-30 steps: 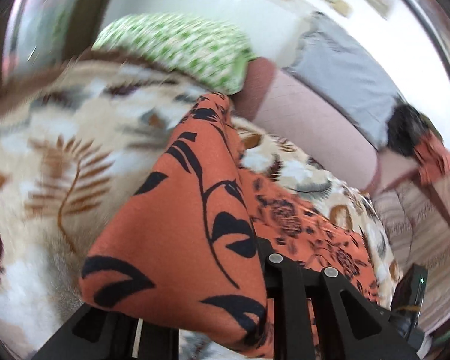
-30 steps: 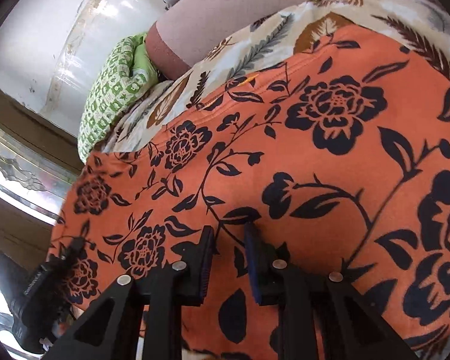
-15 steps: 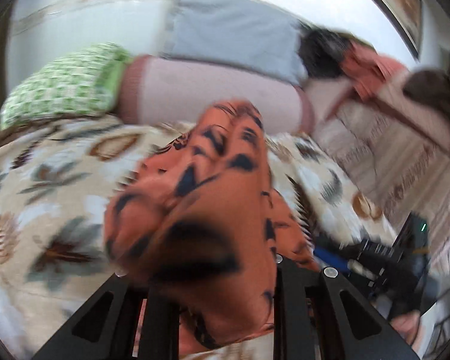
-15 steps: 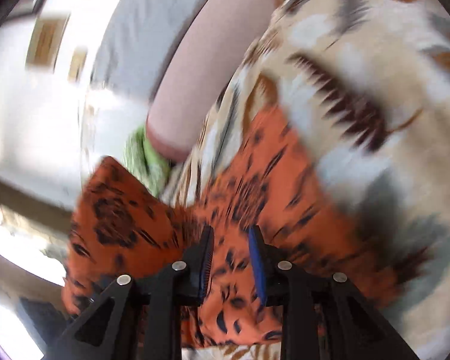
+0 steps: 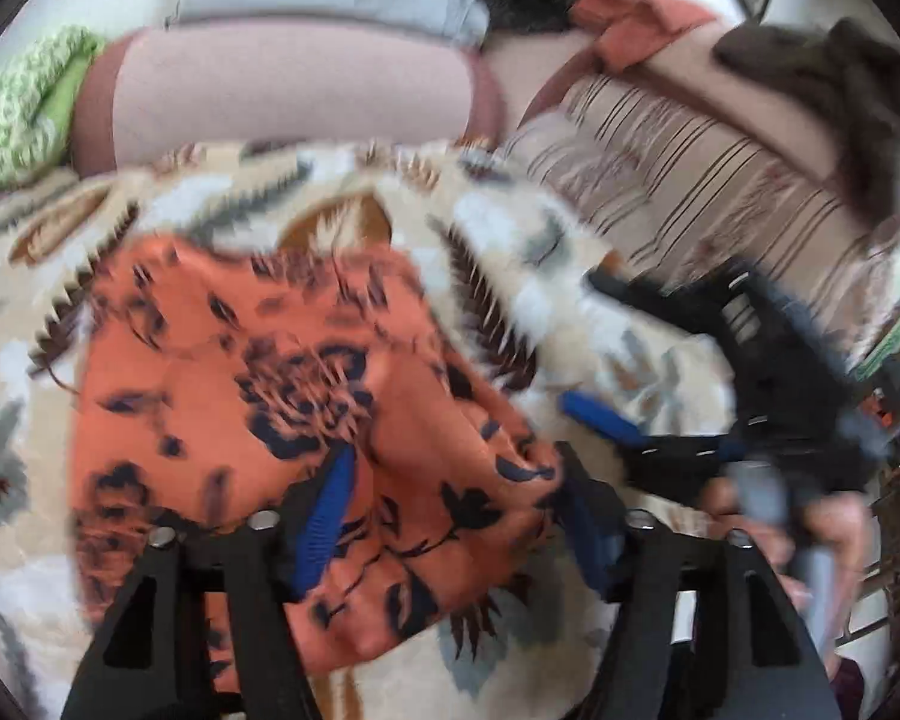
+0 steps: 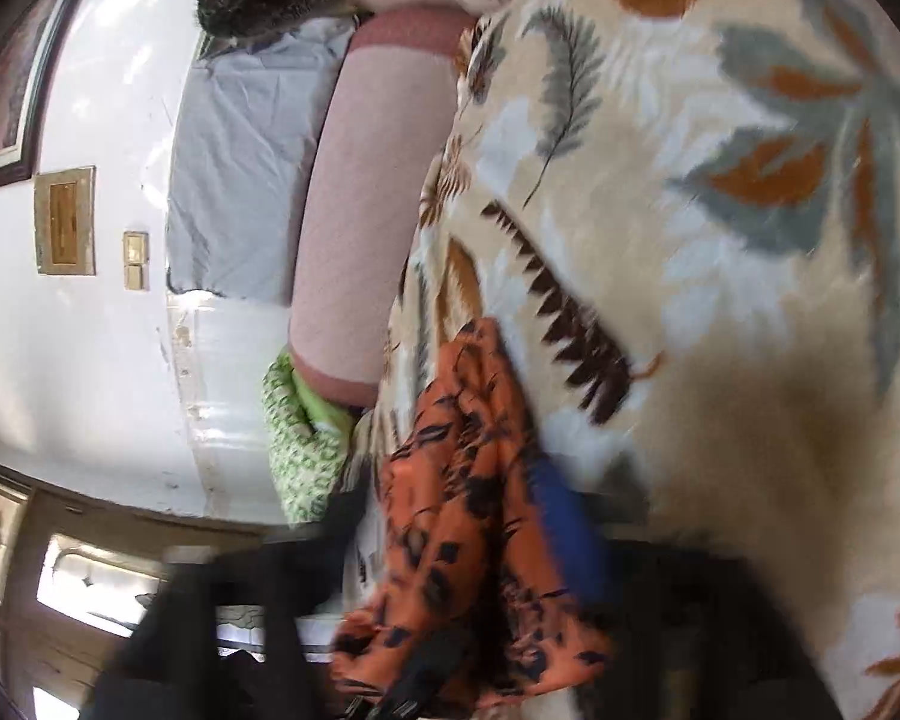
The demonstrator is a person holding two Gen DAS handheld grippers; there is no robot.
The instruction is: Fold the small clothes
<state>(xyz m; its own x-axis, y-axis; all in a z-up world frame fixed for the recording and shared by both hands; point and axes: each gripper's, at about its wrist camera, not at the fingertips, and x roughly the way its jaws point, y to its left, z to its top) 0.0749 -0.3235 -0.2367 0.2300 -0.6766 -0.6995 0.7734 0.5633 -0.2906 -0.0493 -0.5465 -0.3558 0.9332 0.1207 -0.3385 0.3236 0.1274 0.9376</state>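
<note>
Left wrist view: left gripper (image 5: 450, 510) now spread, releasing orange garment (image 5: 258, 396); blanket (image 5: 570, 312) bare toward two o'clock; right gripper's (image 5: 648, 396) state unclear.

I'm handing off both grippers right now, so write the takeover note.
Left gripper: open, fingers straddling a raised bunch of the orange floral garment.
Right gripper: looks open at the garment's right edge; the view is blurred.
Garment: crumpled on the leaf-print blanket, in front of the pink bolster.
Done: no neat fold visible.
Left: spread it flat, fold it, square the edges.
</note>
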